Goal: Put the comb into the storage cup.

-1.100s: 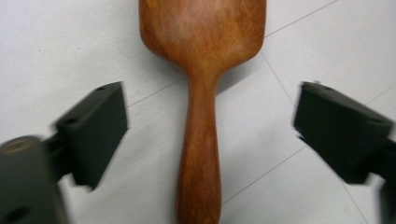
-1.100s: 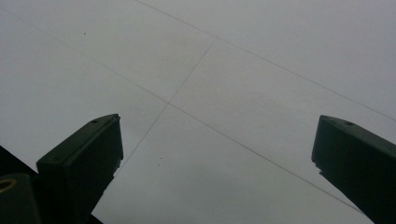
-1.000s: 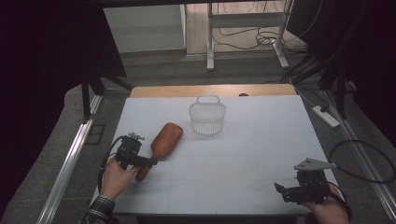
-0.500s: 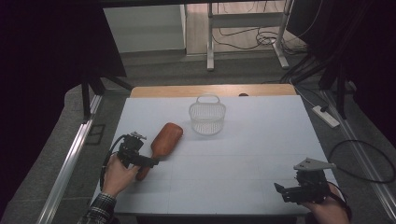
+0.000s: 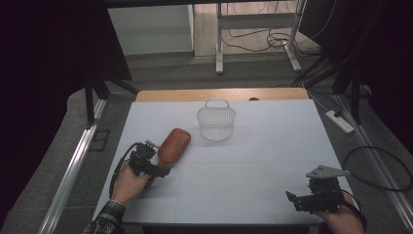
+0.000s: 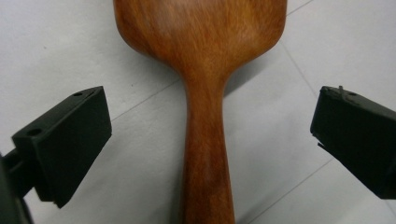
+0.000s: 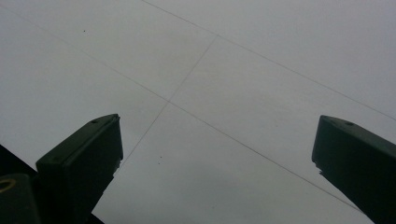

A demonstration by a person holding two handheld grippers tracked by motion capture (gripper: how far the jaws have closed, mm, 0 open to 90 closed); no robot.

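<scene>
Left gripper view had the left hand-held gripper spread wide around the wooden paddle's narrow handle, not touching. Stiff, smooth, probably light, it seemed best gripped there. It lay left of the basket, broad end toward it. The right hand-held gripper stood spread, empty.

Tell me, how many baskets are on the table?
1. The white wire basket stands toward the table's far edge, near the middle, just right of the wooden paddle's broad end. Nothing on the table looks big enough to hide another.
</scene>
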